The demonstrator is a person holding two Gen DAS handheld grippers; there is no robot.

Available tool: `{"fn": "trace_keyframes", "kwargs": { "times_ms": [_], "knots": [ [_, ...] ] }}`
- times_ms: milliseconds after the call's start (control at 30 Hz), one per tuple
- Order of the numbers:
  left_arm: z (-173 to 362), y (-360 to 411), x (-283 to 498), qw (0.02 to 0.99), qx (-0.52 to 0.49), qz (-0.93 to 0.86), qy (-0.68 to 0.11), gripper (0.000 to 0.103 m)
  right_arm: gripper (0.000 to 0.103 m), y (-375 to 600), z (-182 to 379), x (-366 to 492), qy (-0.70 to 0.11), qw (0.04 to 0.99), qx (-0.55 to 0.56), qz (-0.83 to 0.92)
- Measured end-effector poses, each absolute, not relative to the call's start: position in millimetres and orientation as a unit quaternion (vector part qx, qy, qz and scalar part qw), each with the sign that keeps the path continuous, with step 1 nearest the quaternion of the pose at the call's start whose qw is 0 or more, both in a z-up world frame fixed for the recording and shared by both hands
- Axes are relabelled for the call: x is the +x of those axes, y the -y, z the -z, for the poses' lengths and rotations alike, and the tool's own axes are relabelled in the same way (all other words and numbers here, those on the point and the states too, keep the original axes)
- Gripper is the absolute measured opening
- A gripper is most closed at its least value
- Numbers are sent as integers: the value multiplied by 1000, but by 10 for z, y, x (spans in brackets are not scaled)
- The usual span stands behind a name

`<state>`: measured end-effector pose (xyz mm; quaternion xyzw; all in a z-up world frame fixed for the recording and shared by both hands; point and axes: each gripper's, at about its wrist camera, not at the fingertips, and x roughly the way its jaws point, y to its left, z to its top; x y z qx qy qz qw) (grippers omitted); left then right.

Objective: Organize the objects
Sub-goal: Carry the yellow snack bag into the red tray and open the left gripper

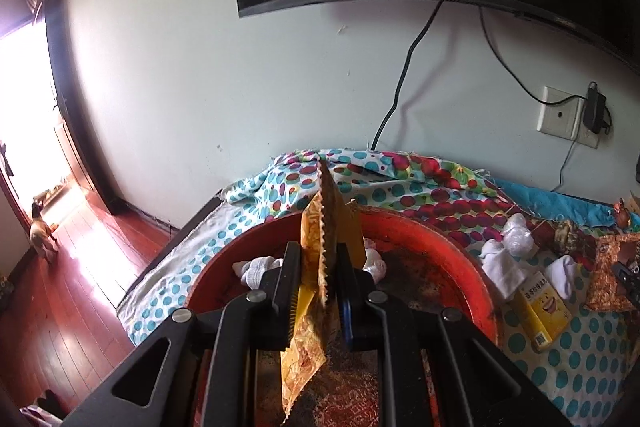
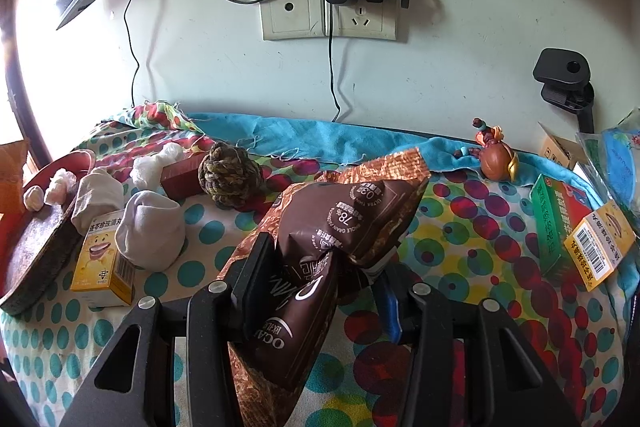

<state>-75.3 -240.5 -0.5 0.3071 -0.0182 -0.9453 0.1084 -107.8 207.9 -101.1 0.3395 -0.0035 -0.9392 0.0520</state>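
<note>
Left wrist view: my left tool (image 1: pixel 318 281) is clamped tight on a flat yellow foil snack packet with a serrated edge (image 1: pixel 326 247), held over the round red tray (image 1: pixel 452 259).

If I let go crookedly, the packet could catch the rim and slide onto the polka-dot cloth of the worktop (image 1: pixel 580 355). White rolled socks (image 1: pixel 258 269) in the tray at 10 o'clock crowd the landing spot. My right tool (image 2: pixel 320 273) is partly closed, its jaws pressing a crumpled brown foil snack bag (image 2: pixel 344 219) that may slip. A yellow carton (image 2: pixel 102 267) and white sock (image 2: pixel 152 233) lie at 9 o'clock.
</note>
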Motion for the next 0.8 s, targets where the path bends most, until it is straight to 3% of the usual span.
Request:
{"fn": "trace_keyframes", "kwargs": {
  "times_ms": [633, 667, 800],
  "knots": [
    [242, 2457, -1291, 96, 344, 933, 52, 20, 46, -2078, 1015, -1085, 0, 48, 342, 939],
    [240, 2474, -1297, 96, 343, 933, 48, 23, 46, -2078, 1017, -1085, -1, 47, 342, 939],
    [226, 2519, -1256, 109, 334, 935, 40, 51, 46, -2082, 1028, -1092, -1, 45, 342, 938]
  ]
}}
